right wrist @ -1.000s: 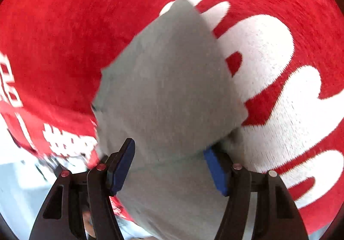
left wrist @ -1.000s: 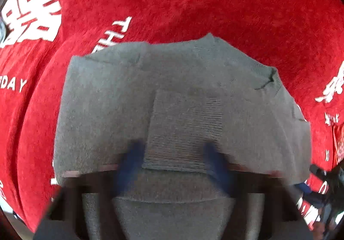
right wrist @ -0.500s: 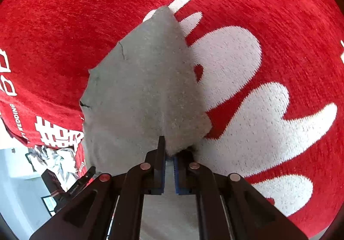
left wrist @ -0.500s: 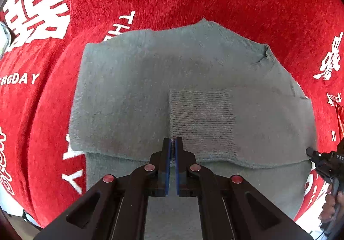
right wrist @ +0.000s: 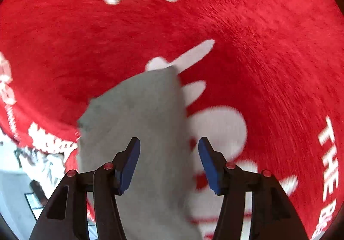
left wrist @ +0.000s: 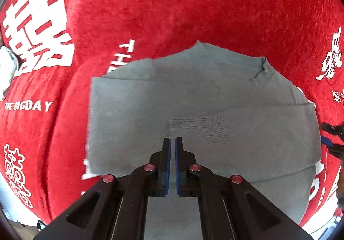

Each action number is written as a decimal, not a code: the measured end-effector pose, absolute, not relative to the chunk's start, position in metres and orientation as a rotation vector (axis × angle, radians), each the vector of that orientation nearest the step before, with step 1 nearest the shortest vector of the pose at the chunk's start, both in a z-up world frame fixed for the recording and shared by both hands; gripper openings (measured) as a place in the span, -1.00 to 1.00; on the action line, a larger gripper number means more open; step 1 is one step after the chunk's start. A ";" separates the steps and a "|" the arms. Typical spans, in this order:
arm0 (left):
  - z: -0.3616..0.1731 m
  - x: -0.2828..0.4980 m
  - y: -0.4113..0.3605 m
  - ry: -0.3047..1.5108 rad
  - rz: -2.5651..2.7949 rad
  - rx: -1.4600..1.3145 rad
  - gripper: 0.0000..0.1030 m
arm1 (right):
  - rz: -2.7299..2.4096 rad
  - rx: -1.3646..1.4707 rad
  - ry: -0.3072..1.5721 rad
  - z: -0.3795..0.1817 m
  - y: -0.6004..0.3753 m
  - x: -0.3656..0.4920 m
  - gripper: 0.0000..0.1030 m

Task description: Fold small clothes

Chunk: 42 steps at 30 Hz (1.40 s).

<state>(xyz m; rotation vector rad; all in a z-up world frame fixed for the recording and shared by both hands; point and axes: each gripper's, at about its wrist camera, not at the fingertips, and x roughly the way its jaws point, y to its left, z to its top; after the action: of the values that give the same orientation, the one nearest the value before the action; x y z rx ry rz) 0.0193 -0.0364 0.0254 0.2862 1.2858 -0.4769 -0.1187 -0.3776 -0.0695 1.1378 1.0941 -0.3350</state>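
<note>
The grey sweater (left wrist: 193, 111) is lying ahead of and under the left gripper (left wrist: 172, 149), one sleeve already folded across its body; further folds are looking undone; the left gripper is clenched on nothing; the right gripper (right wrist: 169, 162) is opening, cloth edge between its jaws unpressed; motion blur is hiding the sweater's near end.
</note>
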 end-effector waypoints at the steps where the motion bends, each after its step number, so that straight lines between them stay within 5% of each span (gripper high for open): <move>1: 0.020 0.020 -0.041 1.293 -0.477 0.288 -0.91 | -0.338 1.149 1.106 -0.077 -0.381 -0.112 0.09; 3: 0.015 0.017 -0.048 1.299 -0.480 0.291 -0.91 | -0.340 1.112 1.101 -0.073 -0.384 -0.099 -0.88; 9: -0.007 0.012 -0.048 1.311 -0.436 0.322 -0.91 | -0.330 0.706 1.238 -0.052 -0.358 -0.076 -0.85; 15: -0.004 0.013 -0.032 1.314 -0.404 0.402 -0.91 | -0.415 0.739 1.258 -0.059 -0.366 -0.085 -0.62; 24: 0.021 0.013 -0.030 1.292 -0.438 0.355 -0.90 | -0.348 0.692 1.247 -0.015 -0.320 -0.097 -0.62; 35: 0.002 0.003 -0.055 1.313 -0.471 0.426 -0.90 | -0.302 0.512 1.390 -0.040 -0.281 -0.095 -0.60; 42: 0.019 -0.003 -0.041 1.350 -0.461 0.384 -0.90 | -0.333 0.630 1.384 -0.022 -0.277 -0.112 -0.56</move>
<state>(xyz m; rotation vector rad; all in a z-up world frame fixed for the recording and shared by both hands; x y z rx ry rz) -0.0031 -0.0414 0.0186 0.3845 1.3505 -0.4606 -0.1118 -0.2766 -0.0221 0.6301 1.3836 -0.3330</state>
